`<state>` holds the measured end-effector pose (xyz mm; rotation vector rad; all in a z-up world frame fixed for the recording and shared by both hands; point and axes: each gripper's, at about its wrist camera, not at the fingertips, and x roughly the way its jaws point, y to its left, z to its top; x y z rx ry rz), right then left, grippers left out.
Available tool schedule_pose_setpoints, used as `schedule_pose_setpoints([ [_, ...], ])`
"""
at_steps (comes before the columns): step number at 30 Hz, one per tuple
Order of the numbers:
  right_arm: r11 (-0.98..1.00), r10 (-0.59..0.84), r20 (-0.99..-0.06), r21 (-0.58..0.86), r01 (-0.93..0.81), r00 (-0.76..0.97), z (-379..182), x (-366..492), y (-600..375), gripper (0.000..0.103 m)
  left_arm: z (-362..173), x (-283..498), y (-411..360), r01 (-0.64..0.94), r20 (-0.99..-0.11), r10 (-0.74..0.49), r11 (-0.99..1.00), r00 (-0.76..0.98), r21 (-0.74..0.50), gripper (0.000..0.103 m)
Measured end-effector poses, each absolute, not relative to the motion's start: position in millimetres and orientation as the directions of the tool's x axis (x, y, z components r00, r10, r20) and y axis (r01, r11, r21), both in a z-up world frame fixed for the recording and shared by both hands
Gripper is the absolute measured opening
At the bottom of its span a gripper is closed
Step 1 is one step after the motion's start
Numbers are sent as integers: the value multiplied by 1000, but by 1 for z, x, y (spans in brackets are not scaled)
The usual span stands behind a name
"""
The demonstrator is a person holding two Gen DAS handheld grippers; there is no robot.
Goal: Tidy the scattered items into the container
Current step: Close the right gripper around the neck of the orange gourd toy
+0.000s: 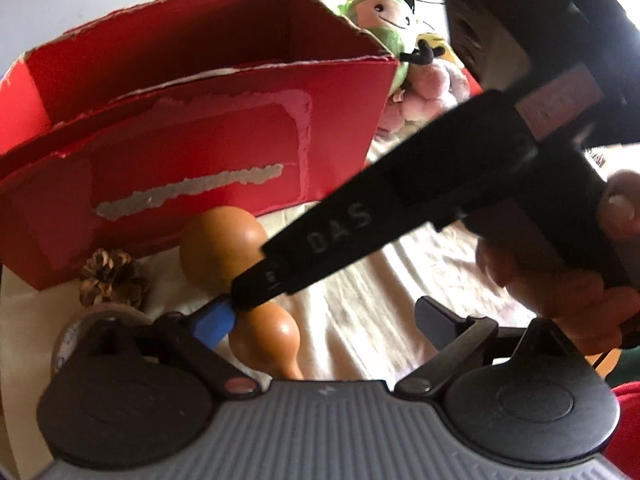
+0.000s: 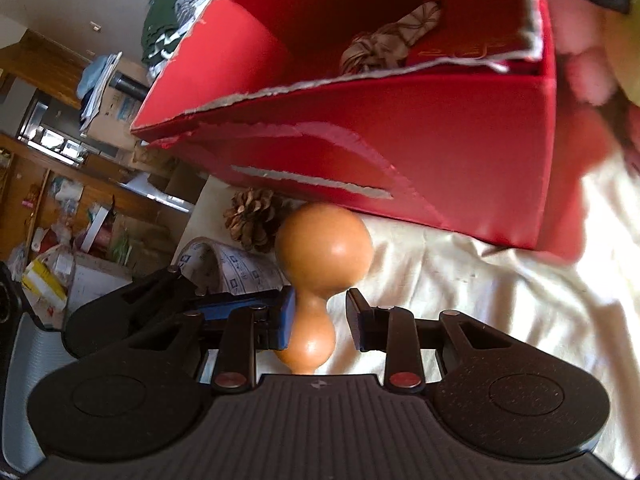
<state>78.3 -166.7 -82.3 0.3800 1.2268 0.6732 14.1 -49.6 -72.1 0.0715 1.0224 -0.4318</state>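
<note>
The right hand-held gripper [image 2: 318,320] points steeply down at the cream cloth [image 2: 480,280] in front of the red cardboard box [image 2: 440,152]. Its jaws straddle the narrow waist of one orange-brown gourd [image 2: 324,244]. The blue pad on the left touches the gourd; the right pad stands just off it, so a firm grip cannot be confirmed. In the left wrist view this gripper crosses the picture as a dark slanted bar, with a person's hand [image 1: 592,280] wrapped round its handle.

The left hand-held gripper [image 1: 320,320] also tilts downward, nearer than the gourd from the box. Its jaws stand wide apart with nothing clamped between them.

The gourd lies on the cloth just in front of the box's near wall, its big bulb toward the box.

Counted: one gourd; one pine cone [image 2: 256,220], beside the box's near wall, left of the gourd; one roll of tape [image 2: 236,268], just nearer than the cone. Inside the box lies one crumpled patterned cloth [image 2: 384,48]. Right of the box sit several plush toys [image 1: 392,20], their number unclear.
</note>
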Motion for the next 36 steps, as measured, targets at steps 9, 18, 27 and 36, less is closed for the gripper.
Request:
schedule_pose_setpoints([
  [9,735,677,-717,651,-190,167,-85,79,-202,30,-71,14,-67,464,-825,-380,870,419,-165,98],
  [18,745,667,-720,648,-159,189,-89,70,-217,32,-72,14,-62,432,-845,-331,892,420,-135,94],
  [27,719,695,-699,680,-147,165,-94,78,-204,37,-93,29,-57,343,-883,-260,931,391,-123,66],
  [36,742,670,-720,656,-139,180,-92,75,-210,34,-91,30,-59,341,-884,-227,936,408,-83,42],
])
